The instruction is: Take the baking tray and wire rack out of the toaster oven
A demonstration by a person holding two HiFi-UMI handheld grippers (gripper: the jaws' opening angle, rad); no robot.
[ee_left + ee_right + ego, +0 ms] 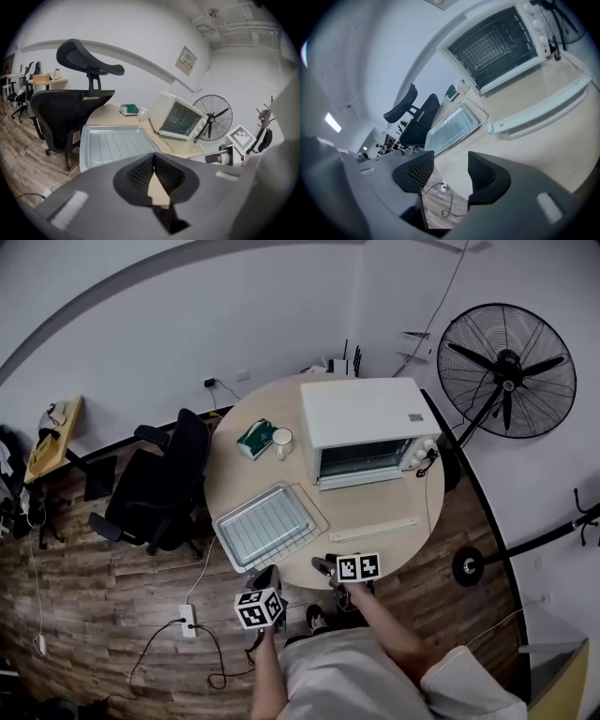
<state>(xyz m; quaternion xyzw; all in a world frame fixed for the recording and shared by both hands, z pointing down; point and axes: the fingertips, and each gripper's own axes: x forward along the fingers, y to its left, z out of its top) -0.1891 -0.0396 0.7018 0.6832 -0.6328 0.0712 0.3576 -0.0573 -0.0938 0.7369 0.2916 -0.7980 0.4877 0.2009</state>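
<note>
The silver baking tray [265,524] lies on the round table's front left, on top of the wire rack [315,510], whose wires stick out past its right side. The left gripper view shows the tray [115,145] just ahead, and the right gripper view shows the tray [452,124] with the rack's rim [482,117]. The white toaster oven [361,423] stands at the back with its glass door closed. My left gripper [267,577] hangs shut and empty off the table's front edge. My right gripper [325,566] is open and empty at that edge.
A long white bar [373,529] lies in front of the oven. A green tissue box [254,438] and a white mug [281,438] sit left of the oven. A black office chair [159,486] stands left of the table, a floor fan [506,371] to the right.
</note>
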